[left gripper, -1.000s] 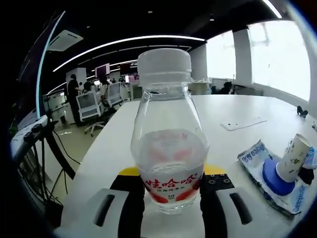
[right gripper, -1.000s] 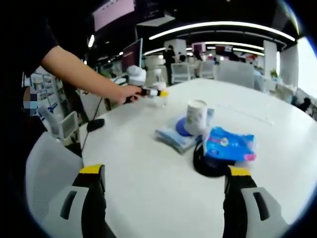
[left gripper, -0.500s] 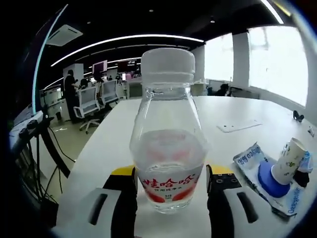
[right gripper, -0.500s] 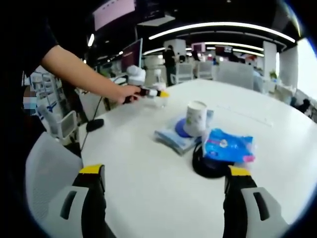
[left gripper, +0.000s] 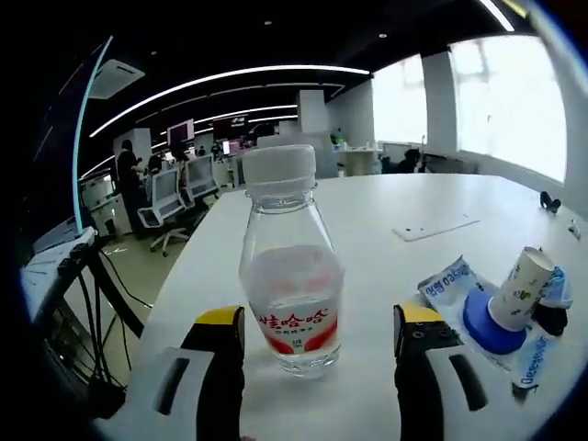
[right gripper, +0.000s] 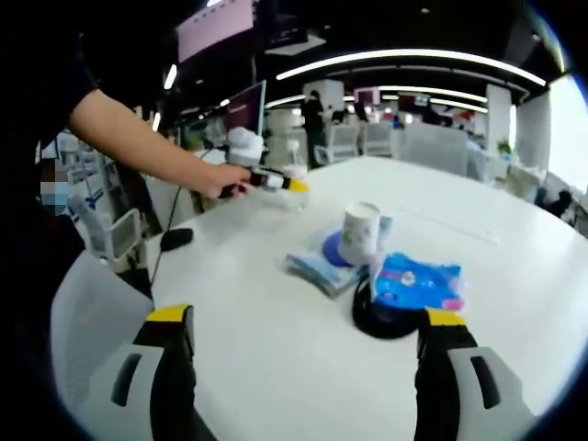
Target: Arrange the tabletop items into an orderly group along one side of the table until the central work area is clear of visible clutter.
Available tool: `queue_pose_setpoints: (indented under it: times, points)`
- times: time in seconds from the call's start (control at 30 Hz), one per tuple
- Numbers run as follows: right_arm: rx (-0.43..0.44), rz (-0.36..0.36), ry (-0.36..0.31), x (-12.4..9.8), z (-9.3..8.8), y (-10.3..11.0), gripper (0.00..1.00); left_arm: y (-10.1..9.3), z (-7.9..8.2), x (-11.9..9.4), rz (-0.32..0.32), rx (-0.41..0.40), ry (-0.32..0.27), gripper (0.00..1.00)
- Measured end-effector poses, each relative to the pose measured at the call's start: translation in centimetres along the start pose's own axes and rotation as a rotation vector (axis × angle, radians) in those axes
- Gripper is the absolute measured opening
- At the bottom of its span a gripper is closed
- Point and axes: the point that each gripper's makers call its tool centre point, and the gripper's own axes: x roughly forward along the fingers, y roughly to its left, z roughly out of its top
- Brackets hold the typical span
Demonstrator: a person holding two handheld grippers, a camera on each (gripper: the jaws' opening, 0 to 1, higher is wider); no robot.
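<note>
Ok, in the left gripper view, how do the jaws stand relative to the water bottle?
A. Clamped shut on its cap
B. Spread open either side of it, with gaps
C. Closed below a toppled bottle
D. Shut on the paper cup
B. The water bottle stands upright on the table between the spread jaws of the left gripper, with white table showing on both sides.

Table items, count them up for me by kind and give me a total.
Bottle: 1
Paper cup: 1
Blue wipe packs: 2, one under the cup, one on the black round thing
Black round thing: 1
Flat white sheet: 1
Total: 6
</note>
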Motion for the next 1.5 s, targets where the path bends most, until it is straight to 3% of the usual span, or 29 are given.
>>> queue_pose_setpoints:
  times: [0.4,0.77,0.97,1.17,1.5]
  points:
    - [-0.011,0.003,-0.039,-1.2,0.6,-0.6,1.00,-0.5,0.7,-2.4,0.027,0.015,-0.003,0.69]
    - [-0.041,0.052,-0.055,-1.3,1.2,-0.4,0.99,-1.4,1.8,-5.1,0.038,0.004,-0.013,0.71]
    - [-0.049,0.060,-0.085,-1.8,2.3,-0.5,0.99,-3.5,1.1,-6.6,0.007,0.002,0.014,0.78]
    - [-0.074,0.070,-0.105,-2.8,3.1,-0.6,0.99,-4.3,1.9,-8.2,0.019,-0.012,0.015,0.85]
    - [-0.127,0.082,-0.121,-3.2,3.4,-1.2,0.99,-6.7,2.4,-9.9,-0.042,0.013,0.023,0.99]
